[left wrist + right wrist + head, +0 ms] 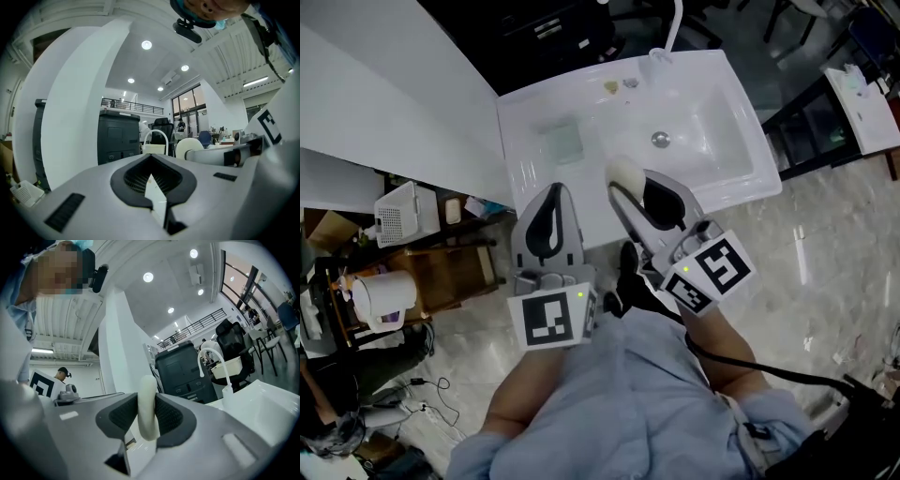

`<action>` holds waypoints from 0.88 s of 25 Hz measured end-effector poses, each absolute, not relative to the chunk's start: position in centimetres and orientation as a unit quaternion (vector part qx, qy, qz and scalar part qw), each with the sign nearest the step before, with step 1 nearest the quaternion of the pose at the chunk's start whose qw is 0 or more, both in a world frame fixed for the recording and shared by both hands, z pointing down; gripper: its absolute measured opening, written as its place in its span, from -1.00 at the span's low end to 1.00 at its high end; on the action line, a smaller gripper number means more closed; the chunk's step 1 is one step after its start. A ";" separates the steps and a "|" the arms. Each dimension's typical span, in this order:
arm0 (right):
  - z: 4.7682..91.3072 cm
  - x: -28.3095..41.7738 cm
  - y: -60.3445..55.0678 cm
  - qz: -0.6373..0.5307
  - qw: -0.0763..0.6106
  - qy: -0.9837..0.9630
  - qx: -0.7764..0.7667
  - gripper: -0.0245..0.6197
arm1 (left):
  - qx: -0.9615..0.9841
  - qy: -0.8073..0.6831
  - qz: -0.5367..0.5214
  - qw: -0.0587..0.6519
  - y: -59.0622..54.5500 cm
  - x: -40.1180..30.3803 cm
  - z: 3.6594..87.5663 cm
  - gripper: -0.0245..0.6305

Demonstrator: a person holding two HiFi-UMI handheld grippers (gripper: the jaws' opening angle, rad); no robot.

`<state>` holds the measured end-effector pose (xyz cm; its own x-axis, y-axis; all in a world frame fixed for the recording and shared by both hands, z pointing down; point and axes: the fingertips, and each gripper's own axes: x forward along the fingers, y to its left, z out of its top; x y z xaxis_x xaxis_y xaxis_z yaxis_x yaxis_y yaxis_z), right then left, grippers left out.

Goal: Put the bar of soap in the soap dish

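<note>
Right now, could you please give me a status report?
Left gripper shut, empty. Right gripper shut on soap, over the sink. Soap dish empty; nothing between it and the soap.

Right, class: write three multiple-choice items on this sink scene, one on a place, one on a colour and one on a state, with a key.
1. Where is the pale green square soap dish?
A. in the basin
B. on the white ceramic sink's flat ledge, left of the basin
C. on the floor

2. What colour is the oval bar of soap?
A. cream
B. blue
C. black

3. What state is the right gripper in?
A. open and empty
B. shut on the bar of soap
C. resting in the dish

Key: B, the head view shows it beside the basin; A, it looks pale cream in both views; B, the jaws clamp it.
</note>
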<state>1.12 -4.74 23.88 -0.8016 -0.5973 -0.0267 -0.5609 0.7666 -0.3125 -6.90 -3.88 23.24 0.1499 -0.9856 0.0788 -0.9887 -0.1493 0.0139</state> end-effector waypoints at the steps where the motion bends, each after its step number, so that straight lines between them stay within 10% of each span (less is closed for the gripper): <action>1: 23.9 1.0 -5.4 -0.149 0.062 0.938 -0.306 -0.59 | 0.754 -0.655 0.027 0.032 -4.6 -7.0 23.2 -0.91; 22: 25.6 -2.8 -16.6 -0.169 0.045 0.950 -0.258 -0.59 | 0.716 -0.697 0.031 0.026 -13.7 -10.3 23.1 -0.91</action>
